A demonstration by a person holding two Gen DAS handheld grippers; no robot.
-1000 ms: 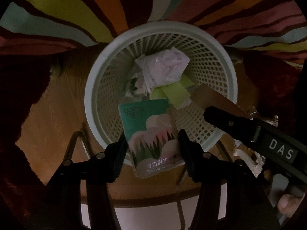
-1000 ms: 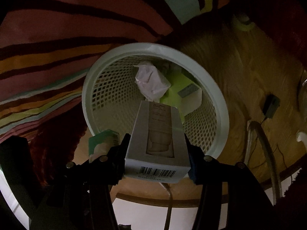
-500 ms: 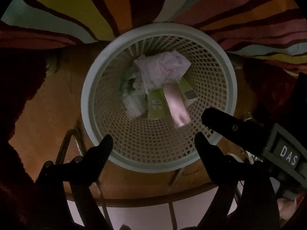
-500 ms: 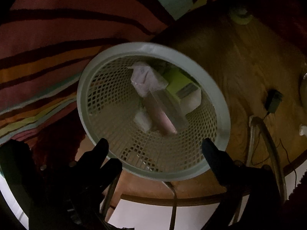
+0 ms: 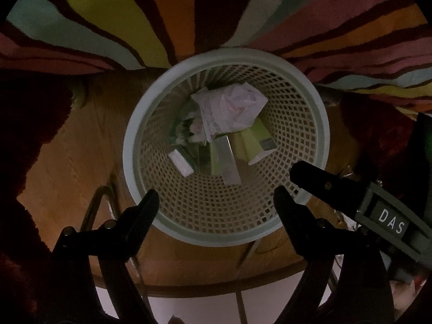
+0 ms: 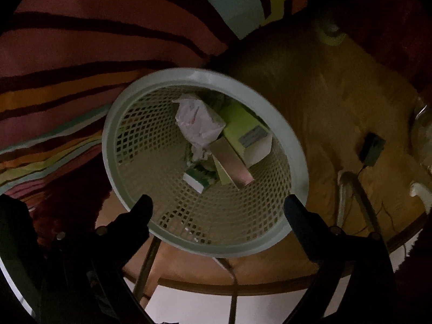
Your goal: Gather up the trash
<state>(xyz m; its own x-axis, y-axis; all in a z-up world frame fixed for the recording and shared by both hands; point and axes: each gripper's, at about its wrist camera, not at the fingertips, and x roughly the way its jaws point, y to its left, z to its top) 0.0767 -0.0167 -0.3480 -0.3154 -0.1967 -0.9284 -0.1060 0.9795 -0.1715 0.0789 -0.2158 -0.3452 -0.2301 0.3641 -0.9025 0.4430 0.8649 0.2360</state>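
A pale mesh waste basket (image 5: 140, 124) stands on the wooden floor below both grippers; it also shows in the right wrist view (image 6: 294, 145). Inside lie crumpled white paper (image 5: 232, 105), a lime green box (image 5: 256, 140), a long pale box (image 5: 228, 159) and a green tissue pack (image 5: 183, 135). In the right wrist view the crumpled paper (image 6: 197, 121), the lime box (image 6: 243, 129), the long box (image 6: 232, 164) and the tissue pack (image 6: 197, 178) show too. My left gripper (image 5: 216, 202) is open and empty above the basket's near rim. My right gripper (image 6: 218, 208) is open and empty there too; one finger of it (image 5: 324, 183) reaches in at the right.
A striped multicoloured rug (image 5: 189, 13) lies behind the basket, and dark red shaggy fabric (image 5: 27, 124) flanks it. A small black adapter with cable (image 6: 372, 148) lies on the wooden floor (image 6: 337, 94) to the right. Metal chair legs (image 6: 351, 189) stand near the basket.
One second ago my left gripper held the tissue pack and my right gripper held the long box. Both opened and the items dropped into the basket, where they now lie.
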